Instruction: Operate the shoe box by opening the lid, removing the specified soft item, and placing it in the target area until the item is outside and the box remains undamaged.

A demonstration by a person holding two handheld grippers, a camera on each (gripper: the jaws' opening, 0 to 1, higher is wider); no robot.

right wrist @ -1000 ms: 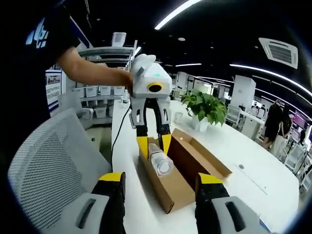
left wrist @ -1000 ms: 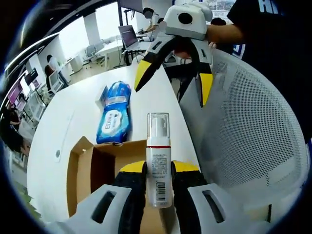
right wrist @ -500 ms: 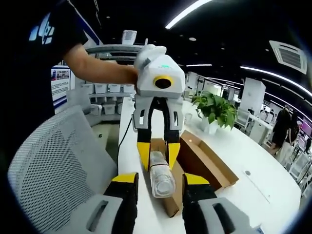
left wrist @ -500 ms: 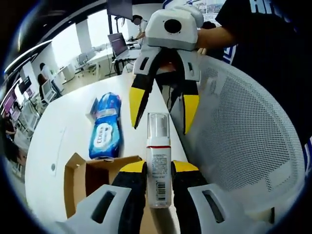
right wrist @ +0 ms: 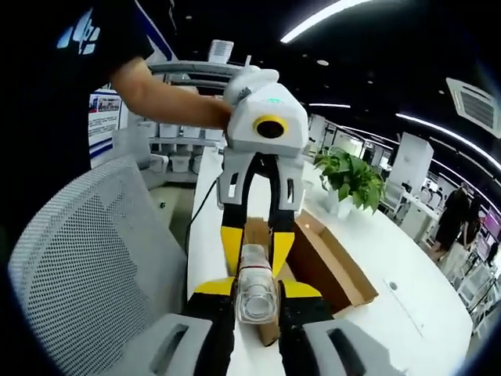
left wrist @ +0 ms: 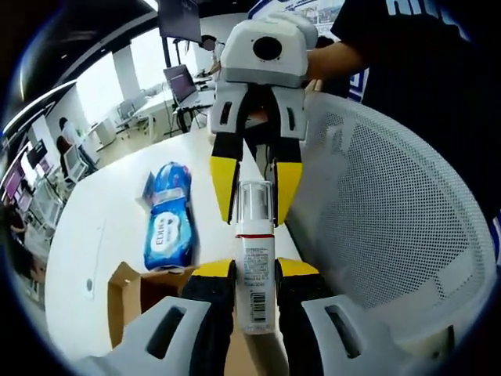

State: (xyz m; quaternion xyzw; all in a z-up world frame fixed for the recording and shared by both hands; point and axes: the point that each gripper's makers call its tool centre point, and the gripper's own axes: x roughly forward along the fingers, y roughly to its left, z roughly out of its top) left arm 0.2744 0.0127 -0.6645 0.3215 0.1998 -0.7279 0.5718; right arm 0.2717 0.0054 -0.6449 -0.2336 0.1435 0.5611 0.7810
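- Left hand-held gripper [left wrist: 255, 270] clamps the lower body of a bottle [left wrist: 254, 266], held upright at 6 o'clock in the left gripper view, above the open box [left wrist: 137, 286]
- Right hand-held gripper [right wrist: 254, 288] has its yellow tips on either side of the bottle's clear cap end; in the left gripper view it comes in from 12 o'clock and straddles the cap. The tips look pressed to the cap, so I judge it closed on the bottle, both holding at once
- Bottle: slim white cylinder, printed label, red band, clear hard cap; smooth and likely slippery, and rigid rather than soft
- Blue wipes pack [left wrist: 167, 223], glossy and pillowy, lies on the tabletop [left wrist: 94, 227] at 9 o'clock, just past the box; it looks like the soft item
- Box: brown corrugated card, flaps open, standing on the white tabletop near its edge
- Risks: a hold on the cap alone could pull it off or let the bottle swing; releasing too early could drop it onto the box; the two grippers pulling apart could twist it
- A mesh chair [left wrist: 391, 211] stands close at 3 o'clock
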